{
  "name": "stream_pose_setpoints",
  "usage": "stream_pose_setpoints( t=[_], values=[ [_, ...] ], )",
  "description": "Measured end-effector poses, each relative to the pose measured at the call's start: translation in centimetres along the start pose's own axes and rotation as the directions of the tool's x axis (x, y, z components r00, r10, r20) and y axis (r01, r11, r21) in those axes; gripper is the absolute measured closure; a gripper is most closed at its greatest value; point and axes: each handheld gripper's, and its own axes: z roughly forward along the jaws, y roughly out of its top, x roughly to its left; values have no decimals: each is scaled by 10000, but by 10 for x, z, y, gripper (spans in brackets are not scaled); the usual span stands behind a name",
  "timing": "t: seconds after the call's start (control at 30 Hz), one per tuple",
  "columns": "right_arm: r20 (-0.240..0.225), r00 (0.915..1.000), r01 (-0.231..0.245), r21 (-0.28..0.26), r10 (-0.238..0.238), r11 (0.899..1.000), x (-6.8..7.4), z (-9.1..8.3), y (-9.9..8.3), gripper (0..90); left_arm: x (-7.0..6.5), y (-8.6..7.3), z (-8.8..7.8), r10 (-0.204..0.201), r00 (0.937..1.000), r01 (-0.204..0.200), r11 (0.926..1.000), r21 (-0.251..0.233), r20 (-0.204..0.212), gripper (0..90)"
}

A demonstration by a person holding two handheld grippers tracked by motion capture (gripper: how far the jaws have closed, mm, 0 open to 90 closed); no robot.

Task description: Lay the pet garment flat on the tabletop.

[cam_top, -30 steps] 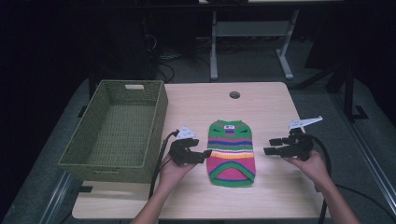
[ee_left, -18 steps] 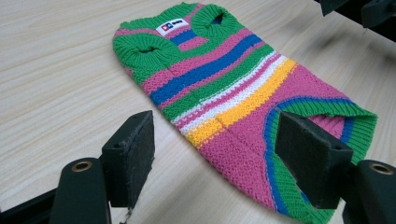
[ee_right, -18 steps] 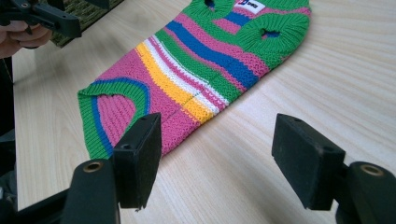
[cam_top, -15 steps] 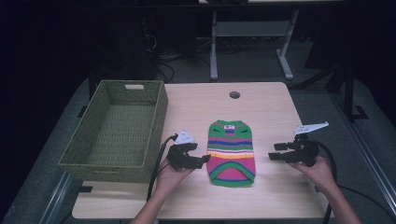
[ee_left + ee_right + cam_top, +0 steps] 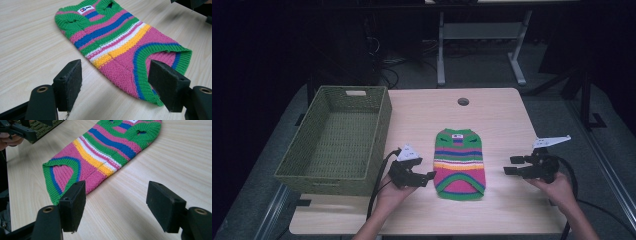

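A small striped knitted sweater [image 5: 460,164] lay flat on the light wooden table [image 5: 492,115], roughly at the middle of its near half, with the green collar and white label toward the far side and the green-edged hem toward the near edge. Its bands ran green, pink, blue, white and yellow.

The left gripper [image 5: 426,176] sat just left of the sweater's near half, held in the person's left hand [image 5: 392,192], its jaws pointing right toward the hem. In the left gripper view the two black jaws stood wide apart with nothing between them but bare tabletop and the sweater's [image 5: 122,45] near edge; the right-hand jaw overlapped the green hem in the picture, though I could not tell whether it touched the knit.

The right gripper [image 5: 512,166] rested well apart from the sweater on its right, held in the right hand [image 5: 557,187], jaws aimed left. In the right gripper view its jaws were likewise spread, gripping nothing, with the sweater [image 5: 105,152] lying beyond them and the left gripper [image 5: 17,130] visible at the far upper left.

A green woven basket [image 5: 377,125] stood at the left side of the table, just left of the left gripper. Its inside showed only its own woven floor.
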Motion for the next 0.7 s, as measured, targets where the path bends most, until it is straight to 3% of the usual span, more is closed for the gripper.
stream_pose_setpoints(
  t=[0.2,0.53,0.7],
  values=[
    [140,9999,-90,90,88,9999,-1,-4,-8,304,-3,-4,-1,-4,10000,4,10000,28,44,269],
    [395,9992,10,5,-11,10000,2,-13,-25,301,-13,-7,-7,388,9991,-390,9992,74,150,266],
    [477,9987,-167,-53,170,9998,2,-18,-35,300,-15,-10,-11,339,9993,-340,9994,38,147,264]
  ],
)
